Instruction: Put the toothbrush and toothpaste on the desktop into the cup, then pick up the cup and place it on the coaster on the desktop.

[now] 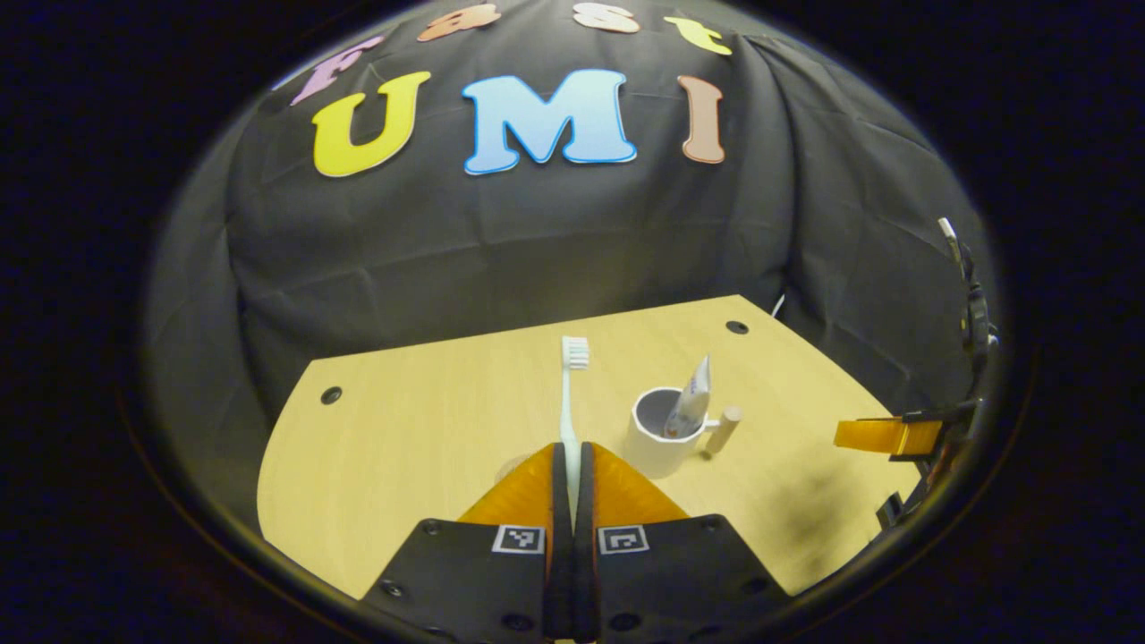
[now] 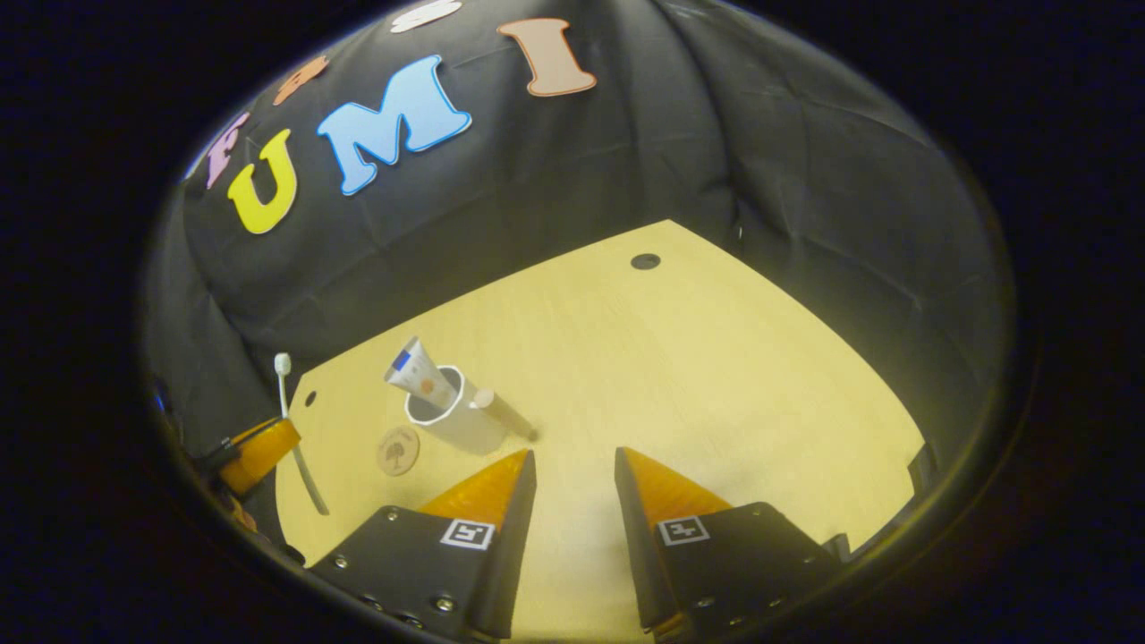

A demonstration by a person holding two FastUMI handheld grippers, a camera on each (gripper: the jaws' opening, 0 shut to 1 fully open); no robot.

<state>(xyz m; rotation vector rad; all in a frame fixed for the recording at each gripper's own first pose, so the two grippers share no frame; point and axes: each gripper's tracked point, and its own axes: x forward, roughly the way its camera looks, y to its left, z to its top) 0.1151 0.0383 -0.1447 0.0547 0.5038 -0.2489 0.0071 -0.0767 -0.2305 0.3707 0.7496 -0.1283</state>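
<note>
Left tongs (image 1: 571,461) were closed tight on the toothbrush (image 1: 570,402), both fingers pressed vs. the lower handle, no gap left between them. Brush stood roughly upright out of the grip, bristle head at top, held above the surface (image 1: 420,420) and just left of the cup (image 1: 657,443) in the left gripper view. In the right gripper view the same brush (image 2: 288,420) showed at far left, head up, handle running down past the left tongs (image 2: 259,452), well apart from the cup (image 2: 447,416).

Right tongs (image 2: 572,470) were wide open w/ nothing between the fingers; bare surface (image 2: 716,376) showed thru the gap. They hovered near the cup, on its handle side. In the left gripper view the right tongs (image 1: 881,436) sat at far right, off from the cup.

Cup was white, upright on the surface, w/ a stubby wooden-looking handle (image 1: 723,427) sticking out sideways. Toothpaste (image 1: 691,402) was already inside, leaning on the rim w/ its crimped end up. Same tube (image 2: 416,376) in the right gripper view tilted up-left out of the cup.

Coaster (image 2: 398,450) was a round, tan disc flat on the surface just beside the cup, not under it; in the left gripper view only a sliver of it was visible beside the left finger. Cup not yet on the coaster.
</note>
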